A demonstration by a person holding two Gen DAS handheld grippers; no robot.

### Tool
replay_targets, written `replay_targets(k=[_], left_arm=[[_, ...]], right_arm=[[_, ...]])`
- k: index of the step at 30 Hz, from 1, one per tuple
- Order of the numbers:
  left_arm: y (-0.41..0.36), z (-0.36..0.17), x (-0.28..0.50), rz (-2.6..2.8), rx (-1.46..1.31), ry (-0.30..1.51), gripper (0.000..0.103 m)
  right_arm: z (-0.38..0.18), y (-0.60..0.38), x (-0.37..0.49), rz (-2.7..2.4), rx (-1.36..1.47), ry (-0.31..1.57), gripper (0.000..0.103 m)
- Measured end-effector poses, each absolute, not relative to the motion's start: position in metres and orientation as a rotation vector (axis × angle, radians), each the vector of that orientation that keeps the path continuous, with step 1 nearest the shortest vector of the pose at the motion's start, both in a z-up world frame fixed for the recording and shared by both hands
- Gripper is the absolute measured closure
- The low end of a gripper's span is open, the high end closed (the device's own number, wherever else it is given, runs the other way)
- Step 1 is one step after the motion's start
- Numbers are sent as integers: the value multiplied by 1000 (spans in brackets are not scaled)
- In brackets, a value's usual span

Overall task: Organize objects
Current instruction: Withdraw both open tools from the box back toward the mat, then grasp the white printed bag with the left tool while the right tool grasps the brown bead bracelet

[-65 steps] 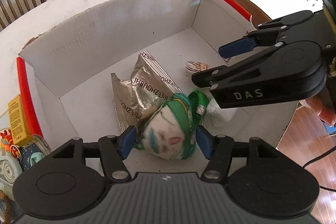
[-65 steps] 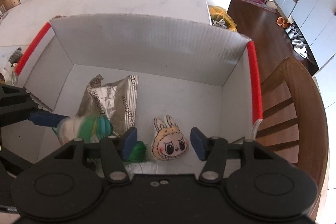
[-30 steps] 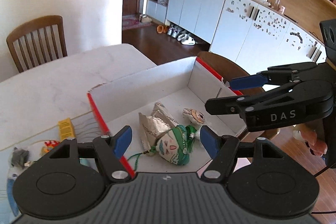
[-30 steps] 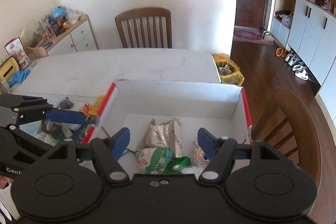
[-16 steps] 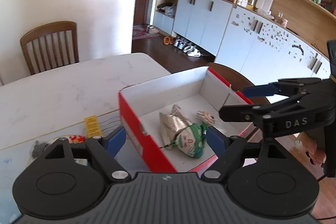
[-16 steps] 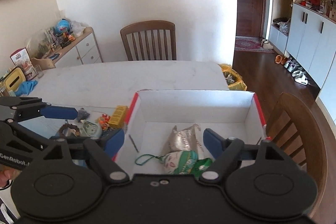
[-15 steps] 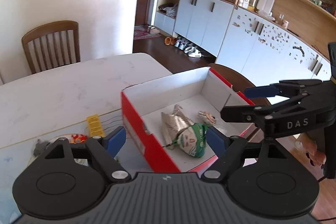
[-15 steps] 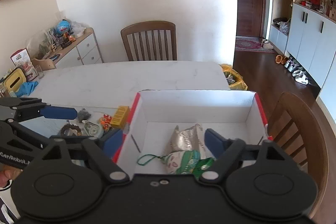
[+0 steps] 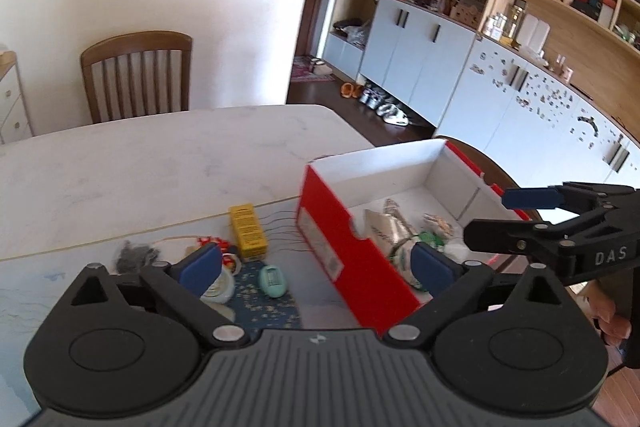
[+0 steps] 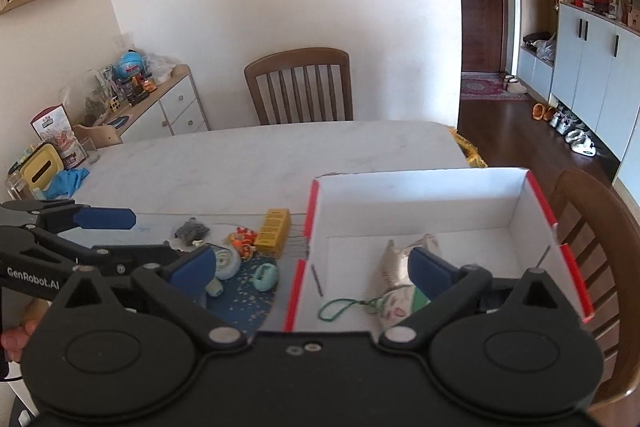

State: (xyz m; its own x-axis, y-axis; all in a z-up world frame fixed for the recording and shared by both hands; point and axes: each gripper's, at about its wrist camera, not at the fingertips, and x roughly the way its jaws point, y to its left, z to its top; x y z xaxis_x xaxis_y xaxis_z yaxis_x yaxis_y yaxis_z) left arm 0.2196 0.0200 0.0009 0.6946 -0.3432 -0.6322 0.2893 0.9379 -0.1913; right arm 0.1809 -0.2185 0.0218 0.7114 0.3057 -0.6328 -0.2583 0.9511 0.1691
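Observation:
A red cardboard box (image 9: 340,247) with white inside walls (image 10: 416,203) stands on the table. In it lie a silver foil packet (image 10: 394,259), a green-and-white face pouch (image 10: 394,307) with a green cord, and a small bunny charm (image 9: 438,221). Left of the box are a yellow carton (image 9: 248,231), a teal egg-shaped case (image 9: 272,279) and a dark crumpled item (image 10: 191,230). My left gripper (image 9: 316,267) hangs above the box's near left corner, its jaws opening with nothing held. My right gripper (image 10: 311,271) hovers over the box's near edge, its jaws opening and empty.
A blue patterned mat (image 10: 240,291) under the small items lies near the table's front edge. A wooden chair (image 10: 300,87) stands at the far side, another (image 10: 600,247) right of the box. The marble tabletop (image 9: 160,155) stretches behind. A person's fingers (image 10: 12,341) show at left.
Both grippers have drawn back from the box and their jaws have spread wider. The pouch and charm stay inside the box. The small items left of the box have come into view.

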Motion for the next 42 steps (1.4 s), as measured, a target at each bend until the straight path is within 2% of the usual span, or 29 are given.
replay_targets(k=[19, 33, 42], left_arm=[[117, -42, 208, -291, -76, 711, 0], [122, -99, 210, -310, -10, 777, 0], [105, -123, 211, -297, 33, 776, 0]], right_arm=[[7, -144, 188, 367, 65, 761, 1], [-27, -93, 219, 401, 21, 870, 2], [-49, -61, 233, 470, -19, 953, 10]])
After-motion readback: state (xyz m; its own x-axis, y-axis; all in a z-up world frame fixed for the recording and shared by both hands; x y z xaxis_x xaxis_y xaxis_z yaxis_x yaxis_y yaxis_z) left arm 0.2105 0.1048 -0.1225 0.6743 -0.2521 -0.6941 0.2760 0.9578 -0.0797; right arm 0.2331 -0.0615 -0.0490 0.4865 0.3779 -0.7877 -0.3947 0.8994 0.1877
